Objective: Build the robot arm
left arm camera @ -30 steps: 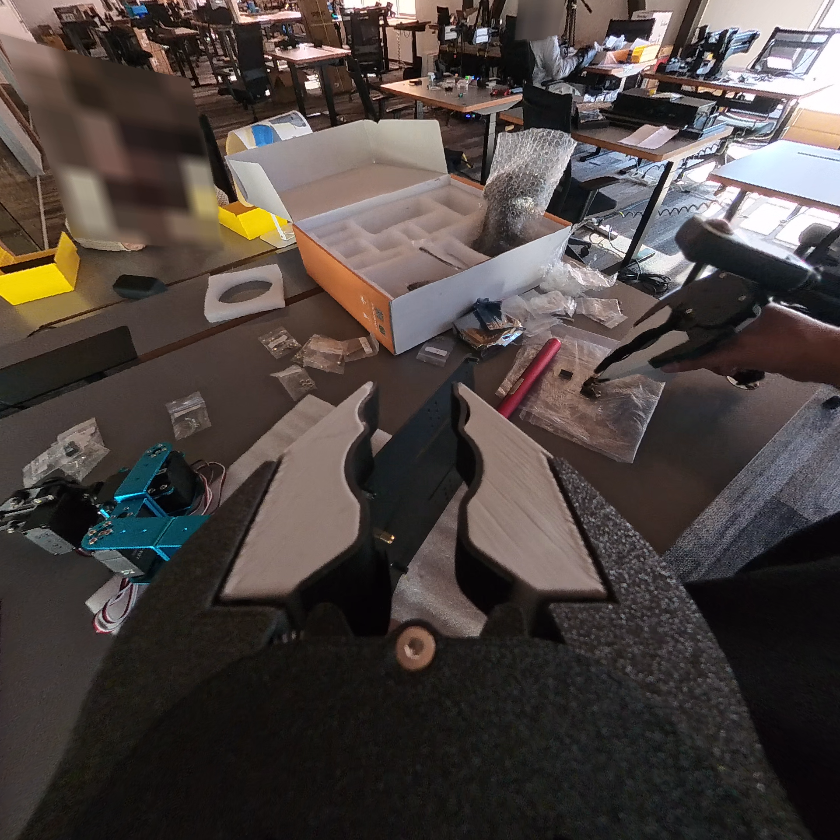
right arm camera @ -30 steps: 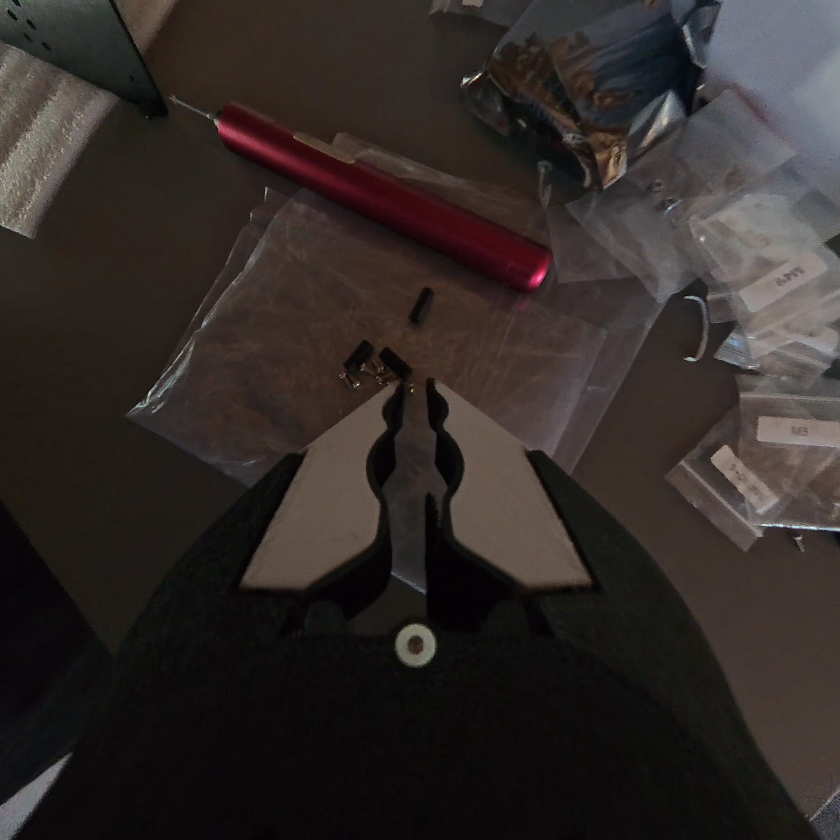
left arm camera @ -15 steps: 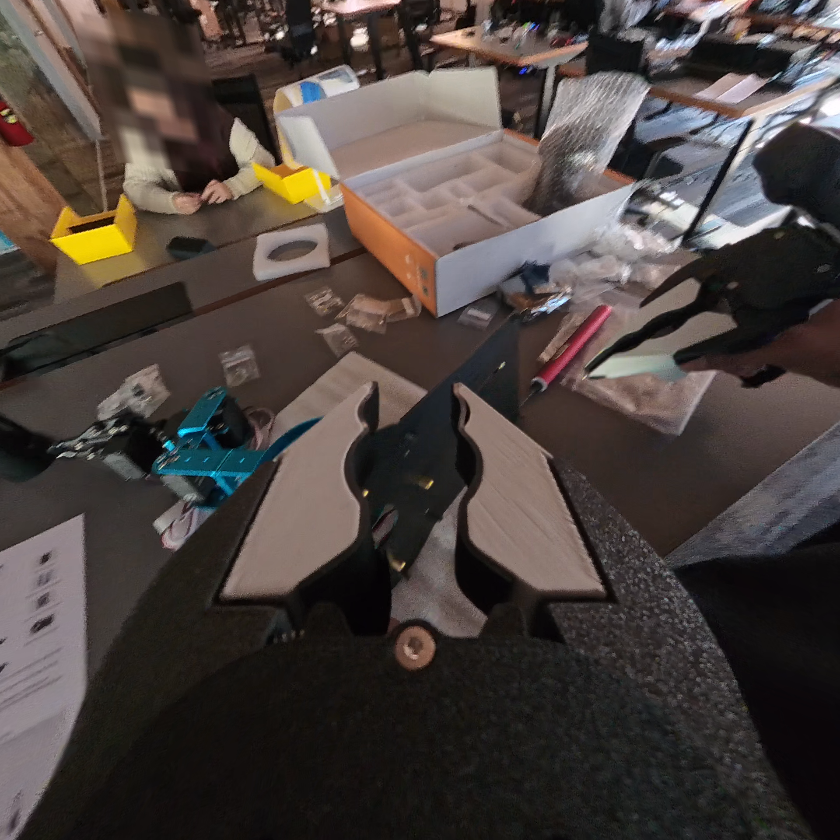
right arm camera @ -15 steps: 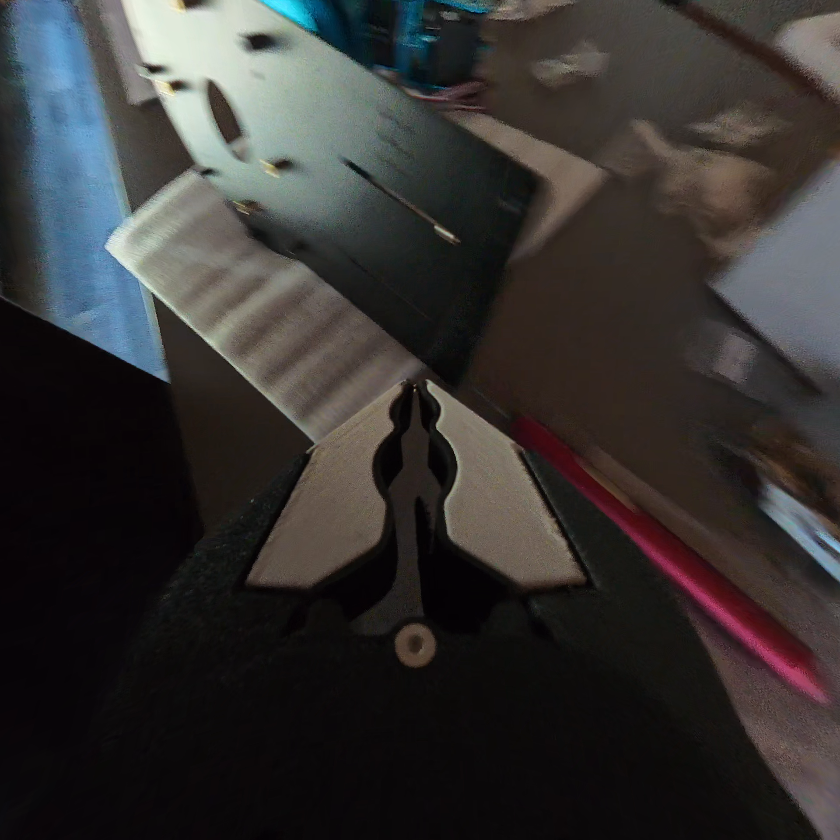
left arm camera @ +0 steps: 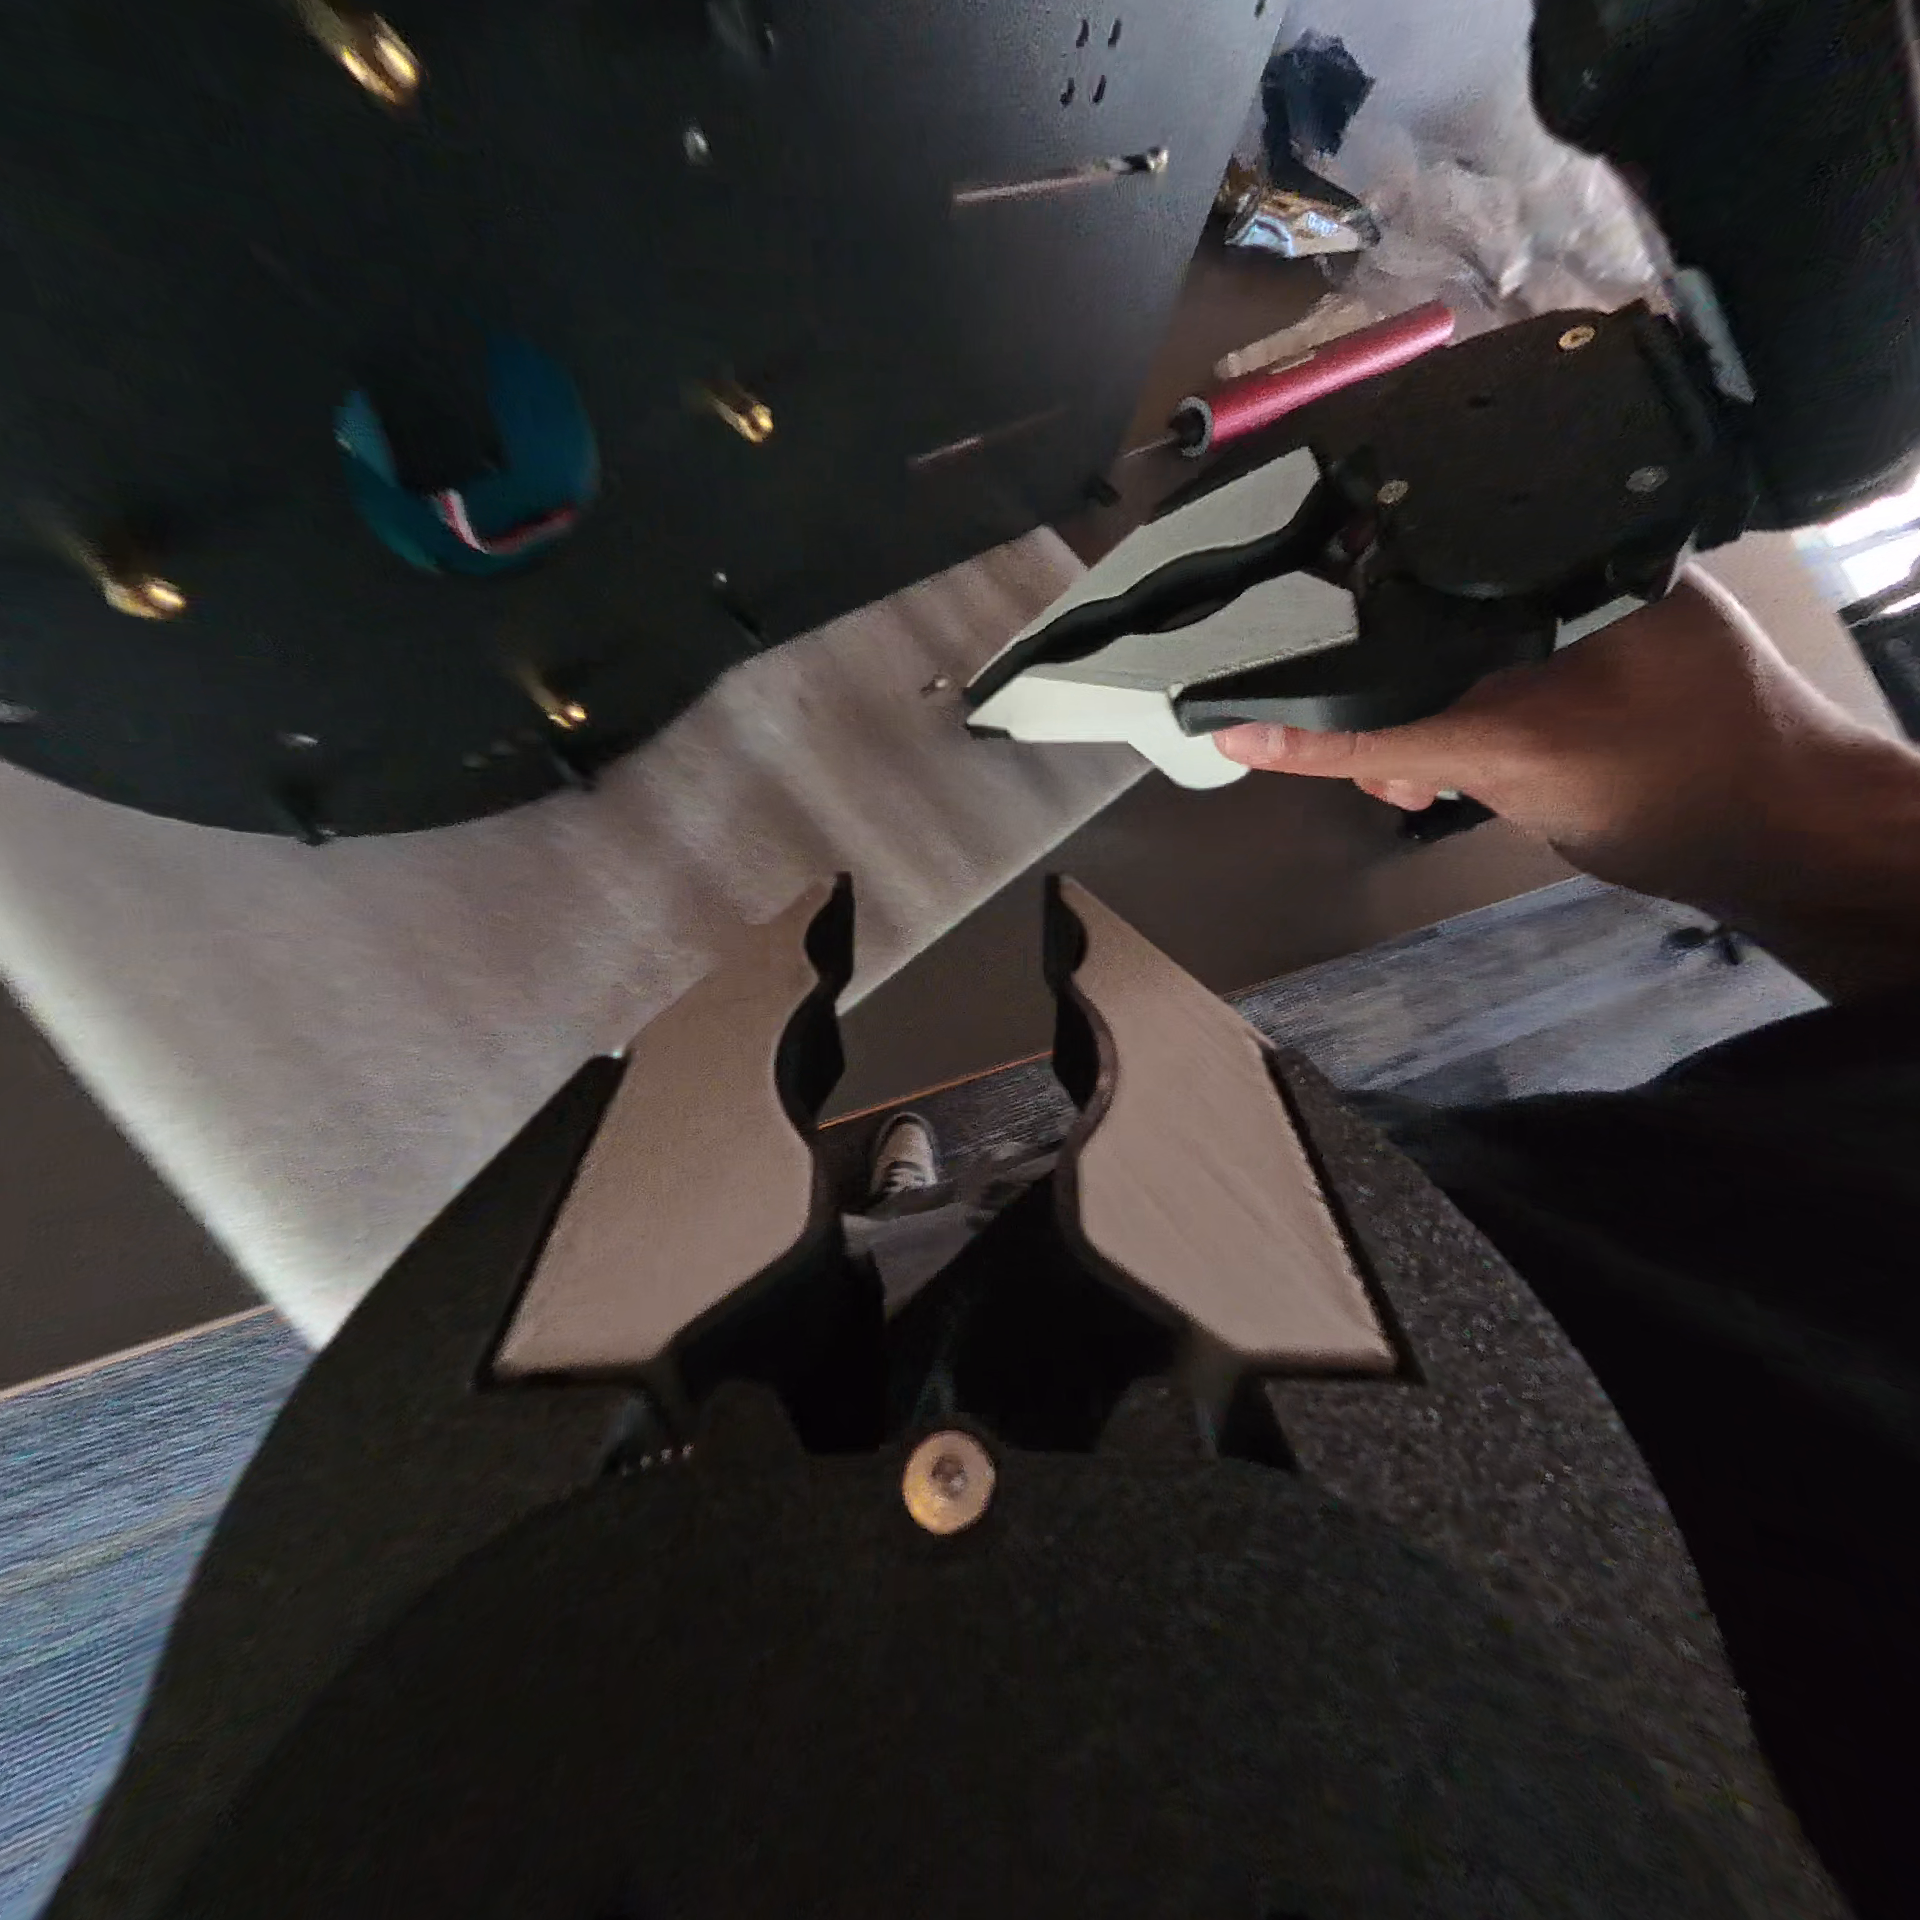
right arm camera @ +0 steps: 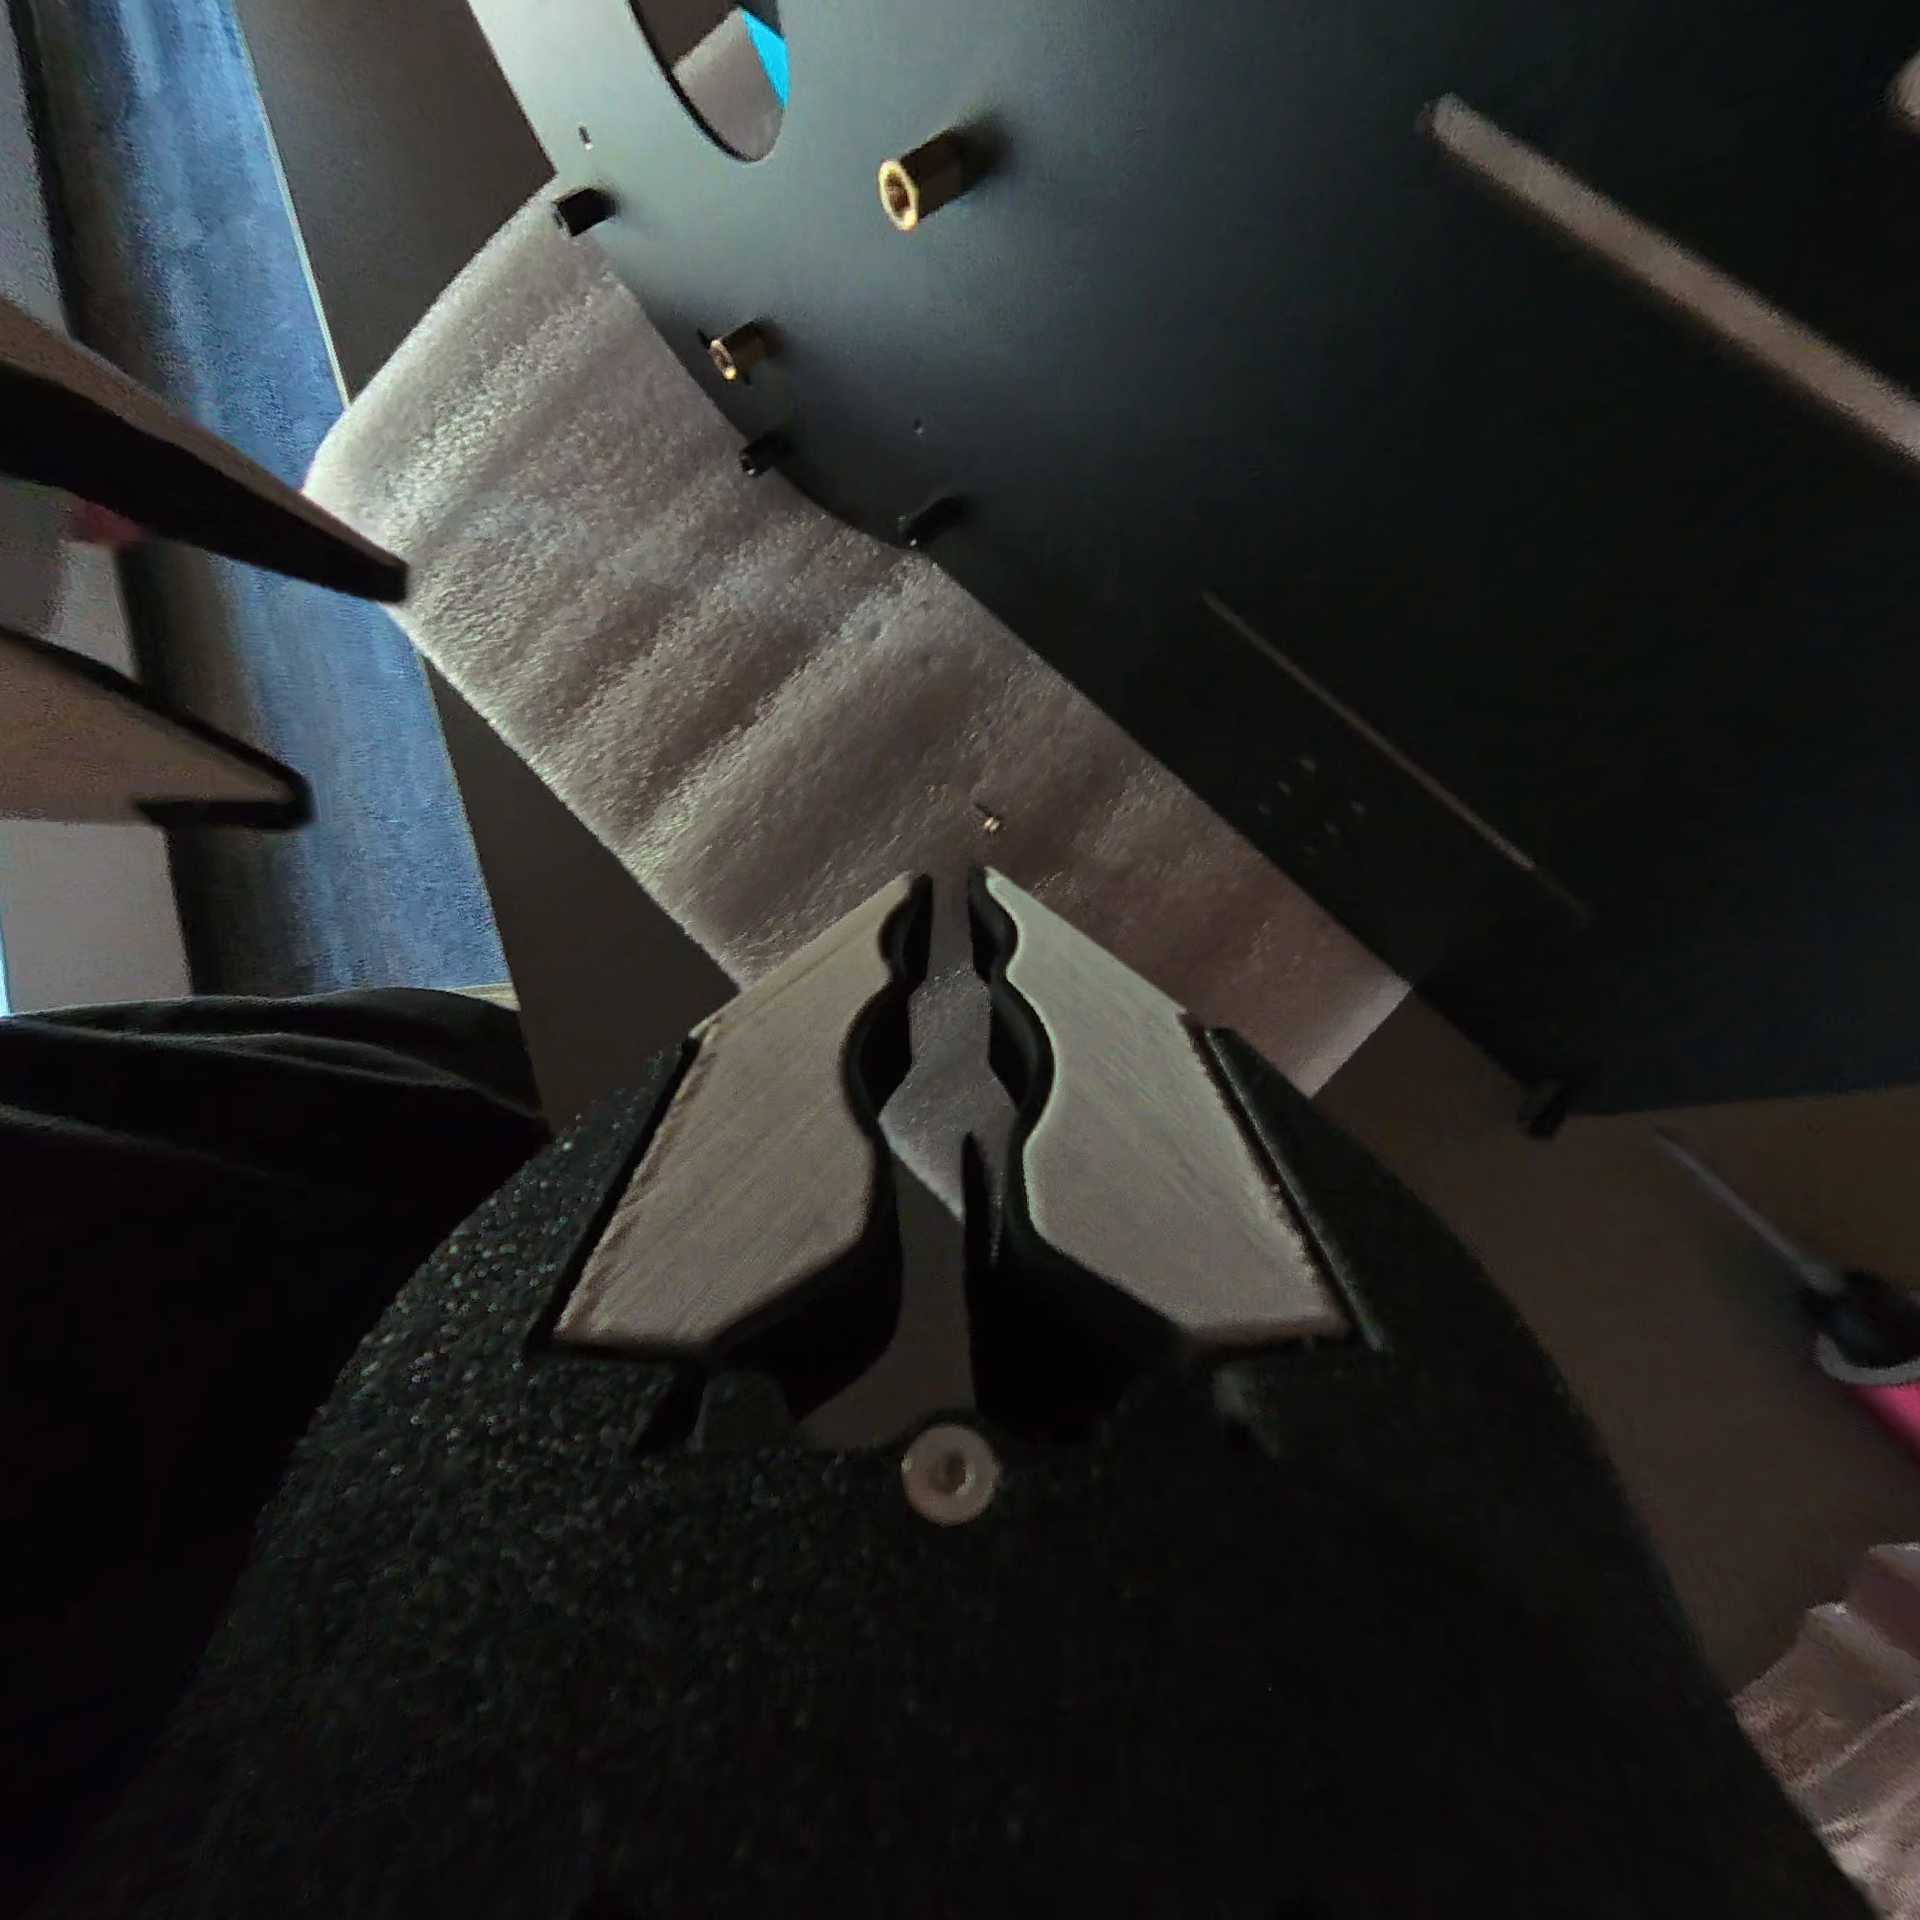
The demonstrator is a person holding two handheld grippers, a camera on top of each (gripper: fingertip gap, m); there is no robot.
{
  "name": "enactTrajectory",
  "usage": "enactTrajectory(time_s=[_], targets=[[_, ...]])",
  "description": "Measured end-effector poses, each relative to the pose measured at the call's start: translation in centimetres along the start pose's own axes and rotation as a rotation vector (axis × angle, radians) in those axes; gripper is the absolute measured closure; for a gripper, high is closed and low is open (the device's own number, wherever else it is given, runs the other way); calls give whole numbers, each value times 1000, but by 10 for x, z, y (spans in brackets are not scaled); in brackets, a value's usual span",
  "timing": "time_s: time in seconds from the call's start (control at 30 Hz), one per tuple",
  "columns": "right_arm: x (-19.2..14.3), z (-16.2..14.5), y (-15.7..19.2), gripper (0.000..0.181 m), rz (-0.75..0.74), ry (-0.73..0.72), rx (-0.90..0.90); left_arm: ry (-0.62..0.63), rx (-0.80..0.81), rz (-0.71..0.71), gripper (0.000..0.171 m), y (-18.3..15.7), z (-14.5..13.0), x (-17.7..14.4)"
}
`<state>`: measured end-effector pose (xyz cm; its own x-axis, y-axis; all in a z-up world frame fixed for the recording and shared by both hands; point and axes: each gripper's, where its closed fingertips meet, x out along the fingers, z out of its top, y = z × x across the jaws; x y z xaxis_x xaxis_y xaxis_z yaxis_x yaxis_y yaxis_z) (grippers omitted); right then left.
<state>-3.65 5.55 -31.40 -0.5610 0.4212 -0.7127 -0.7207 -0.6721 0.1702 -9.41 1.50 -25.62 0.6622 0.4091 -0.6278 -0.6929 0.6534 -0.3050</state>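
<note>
Dim, backlit wide-angle views with soft motion blur.

Daylight enters from the far right, glaring at the left wrist view's edge. The black plate (left arm camera: 644,343) is smeared and its brass standoffs streaked; the white foam sheet (right arm camera: 727,675) catches most light. Fisheye bending curves the edges, and the foreground hand-held gripper bodies sit in deep shadow.

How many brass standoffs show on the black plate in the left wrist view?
4 brass standoffs on the black plate: top left, right of the round hole, far left, near the lower rim. Others may be hidden.
</note>
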Motion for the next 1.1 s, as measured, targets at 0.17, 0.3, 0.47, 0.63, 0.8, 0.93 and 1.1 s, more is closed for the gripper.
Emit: enactTrajectory(time_s=[0.17,0.3,0.47,0.63,0.8,0.93,1.1], targets=[[-8,15,2,172,58,-66,-48,-74,-55,-27,136,3,-1,18],[4,16,-14,170,71,-18,-222,-118,-66,17,140,10,-6,20],[4,2,2,173,223,36,-283,-158,-48,125,142,3,-13,27],[-11,3,5,173,308,1,-290,-174,42,299,144,-8,-10,42],[-43,26,-6,173,310,-81,-362,-249,-12,432,151,-3,14,56],[-80,53,-25,173,315,-182,-361,-181,-87,491,159,1,11,77],[-127,75,-42,173,408,-299,-351,-171,-140,545,154,4,4,88]])
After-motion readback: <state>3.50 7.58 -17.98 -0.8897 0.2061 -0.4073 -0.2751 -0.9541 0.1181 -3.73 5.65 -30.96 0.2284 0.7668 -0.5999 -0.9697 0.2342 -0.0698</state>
